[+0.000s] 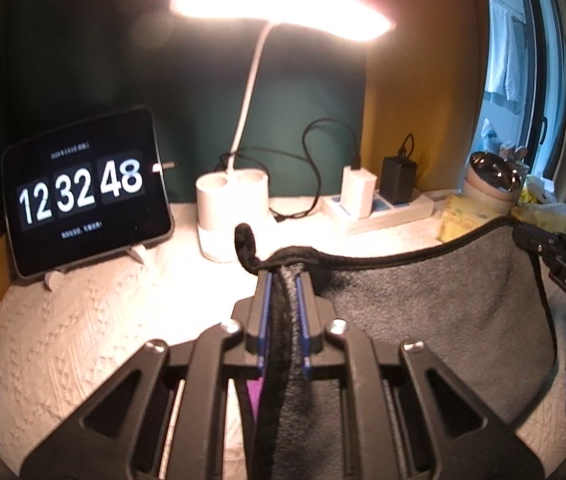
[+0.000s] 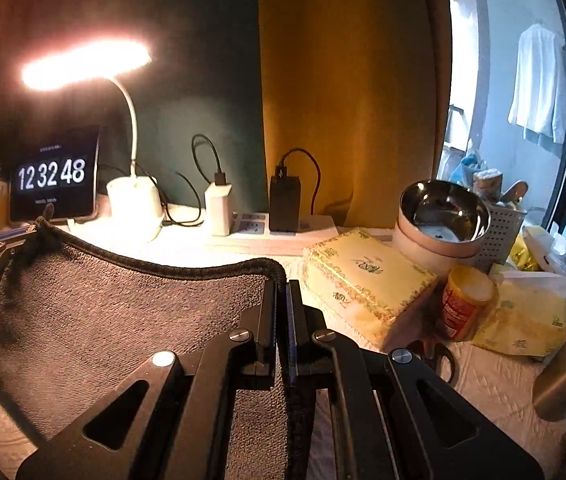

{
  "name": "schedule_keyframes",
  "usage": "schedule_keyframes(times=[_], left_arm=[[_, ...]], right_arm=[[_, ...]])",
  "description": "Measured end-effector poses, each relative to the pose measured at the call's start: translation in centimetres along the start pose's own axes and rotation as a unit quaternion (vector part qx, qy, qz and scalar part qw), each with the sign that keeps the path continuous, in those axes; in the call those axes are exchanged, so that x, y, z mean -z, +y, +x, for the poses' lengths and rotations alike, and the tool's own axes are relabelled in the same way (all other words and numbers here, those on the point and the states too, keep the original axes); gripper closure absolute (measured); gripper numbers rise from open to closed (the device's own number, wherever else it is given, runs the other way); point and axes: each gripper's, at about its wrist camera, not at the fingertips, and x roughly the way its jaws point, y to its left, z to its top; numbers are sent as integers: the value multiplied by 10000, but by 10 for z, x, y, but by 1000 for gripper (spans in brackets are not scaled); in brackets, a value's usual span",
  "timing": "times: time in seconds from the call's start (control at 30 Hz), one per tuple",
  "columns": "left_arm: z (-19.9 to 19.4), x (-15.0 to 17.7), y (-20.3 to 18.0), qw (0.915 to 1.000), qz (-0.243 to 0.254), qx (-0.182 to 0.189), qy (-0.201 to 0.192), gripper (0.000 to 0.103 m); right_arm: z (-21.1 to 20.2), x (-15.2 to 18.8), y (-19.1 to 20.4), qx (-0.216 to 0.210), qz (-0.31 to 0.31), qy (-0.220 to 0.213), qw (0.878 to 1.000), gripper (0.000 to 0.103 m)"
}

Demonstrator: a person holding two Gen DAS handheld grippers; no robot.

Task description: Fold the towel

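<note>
A grey towel [image 1: 435, 312] with a black hem hangs lifted between both grippers above the white textured table cover [image 1: 63, 344]. My left gripper [image 1: 283, 276] is shut on its left top corner, where a black hanging loop sticks up. The right gripper shows at the right edge of the left wrist view [image 1: 523, 236], pinching the other corner. In the right wrist view, my right gripper [image 2: 282, 284] is shut on the towel's [image 2: 123, 320] right top corner. The left gripper [image 2: 23, 236] holds the far corner at the left. The hem sags between them.
A tablet clock [image 1: 83, 196] stands at the back left, beside a lit white desk lamp [image 1: 231, 208]. A power strip with chargers [image 1: 379, 204] lies behind. Tissue box [image 2: 363, 280], steel bowl [image 2: 443, 212], yellow-lidded jar [image 2: 463, 304], tissue pack [image 2: 523, 320] and scissors [image 2: 439, 356] crowd the right.
</note>
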Motion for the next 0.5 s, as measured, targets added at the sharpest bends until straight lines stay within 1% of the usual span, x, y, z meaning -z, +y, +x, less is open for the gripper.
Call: schedule_keyframes(times=[0.17, 0.33, 0.37, 0.47, 0.5], left_arm=[[20, 6, 3, 9995, -39, -35, 323, 90], [39, 14, 10, 9977, -210, -101, 639, 87], [43, 15, 11, 9970, -242, -108, 728, 87], [49, 17, 12, 9960, -289, -108, 836, 83], [50, 18, 12, 9958, -308, -110, 855, 81]], right_arm=[[16, 6, 0, 47, 11, 199, 9998, 98], [31, 12, -1, 122, 79, 485, 9987, 98], [34, 13, -2, 150, 107, 551, 9983, 98], [39, 14, -4, 152, 147, 672, 9975, 98], [39, 14, -4, 160, 140, 698, 9973, 95]])
